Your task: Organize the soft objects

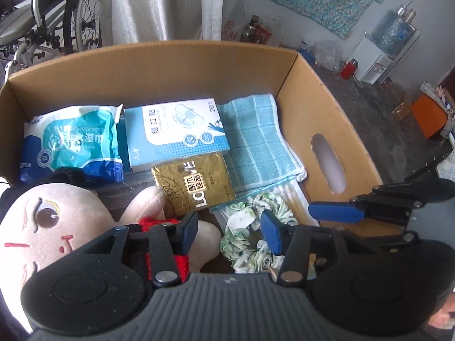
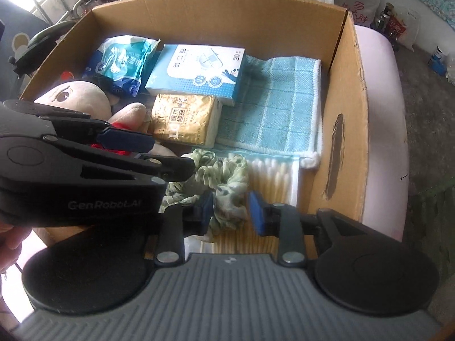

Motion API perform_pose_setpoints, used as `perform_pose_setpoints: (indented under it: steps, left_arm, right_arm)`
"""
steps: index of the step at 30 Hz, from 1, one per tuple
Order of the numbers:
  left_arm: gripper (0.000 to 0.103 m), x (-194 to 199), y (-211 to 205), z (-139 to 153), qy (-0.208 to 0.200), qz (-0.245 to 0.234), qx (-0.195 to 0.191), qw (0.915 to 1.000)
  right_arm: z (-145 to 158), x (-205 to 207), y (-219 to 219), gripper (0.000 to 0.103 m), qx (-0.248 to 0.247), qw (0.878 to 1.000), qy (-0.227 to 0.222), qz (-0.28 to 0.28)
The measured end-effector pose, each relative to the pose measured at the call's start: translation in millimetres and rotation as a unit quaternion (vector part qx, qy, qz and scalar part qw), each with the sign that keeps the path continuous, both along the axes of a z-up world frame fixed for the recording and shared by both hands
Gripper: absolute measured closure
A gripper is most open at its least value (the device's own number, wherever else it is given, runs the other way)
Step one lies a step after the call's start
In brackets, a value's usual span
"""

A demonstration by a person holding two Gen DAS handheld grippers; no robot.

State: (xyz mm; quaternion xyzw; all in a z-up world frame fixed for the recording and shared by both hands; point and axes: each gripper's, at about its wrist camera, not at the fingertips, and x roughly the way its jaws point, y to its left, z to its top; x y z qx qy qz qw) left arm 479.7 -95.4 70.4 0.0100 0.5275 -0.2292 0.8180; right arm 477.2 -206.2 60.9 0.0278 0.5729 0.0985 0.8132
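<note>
Left hand-held gripper [image 1: 231,231]: blue-padded fingers spread apart, hovering over the near part of the box between the doll and the scrunchie, pinching nothing.
Right hand-held gripper [image 2: 231,213]: blue pads parted, straddling a fold of the scrunchie; whether either pad touches the fabric cannot be told.
Green-and-white floral fabric scrunchie [image 1: 250,233]: lying in the near right part of the box, partly on top of the swab bag.
Clear zip bag of cotton swabs [image 2: 270,176]: flat on the box floor, just beside the cloth's near edge.
Light blue checked microfibre cloth [image 1: 253,139]: folded, spread along the right wall.
Gold foil tissue pack [image 1: 193,187]: centre of the box, touching the cloth's left edge.
White-and-blue plaster carton [image 1: 176,130]: behind the gold pack.
Blue-and-teal wet wipes pouch [image 1: 74,142]: far left.
Cream plush doll with black hair and red scarf [image 1: 45,227]: near left corner, face up.
Open brown cardboard box [image 1: 321,108]: holding everything above, oval handle cutout in its right wall.
</note>
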Motion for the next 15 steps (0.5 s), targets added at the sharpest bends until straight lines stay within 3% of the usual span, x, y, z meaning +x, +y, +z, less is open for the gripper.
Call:
perform_pose_setpoints:
  steps: [4, 9, 12, 15]
  left_arm:
    - [0.053, -40, 27, 38, -0.056, -0.02, -0.004, 0.9982]
    - [0.053, -137, 74, 60, -0.113, -0.085, 0.008, 0.9899]
    - [0.057, -194, 102, 41, -0.097, -0.094, 0.009, 0.9909]
    - [0.066, -237, 122, 3, -0.061, -0.088, 0.002, 0.9943]
  right_arm:
    - [34, -25, -2, 0.073, -0.036, 0.995, -0.095, 0.009]
    - [81, -86, -16, 0.073, 0.025, 0.988, -0.152, 0.007]
    - [89, -137, -11, 0.073, 0.074, 0.984, -0.156, 0.031]
    - [71, -178, 3, 0.073, 0.116, 0.986, -0.114, 0.04]
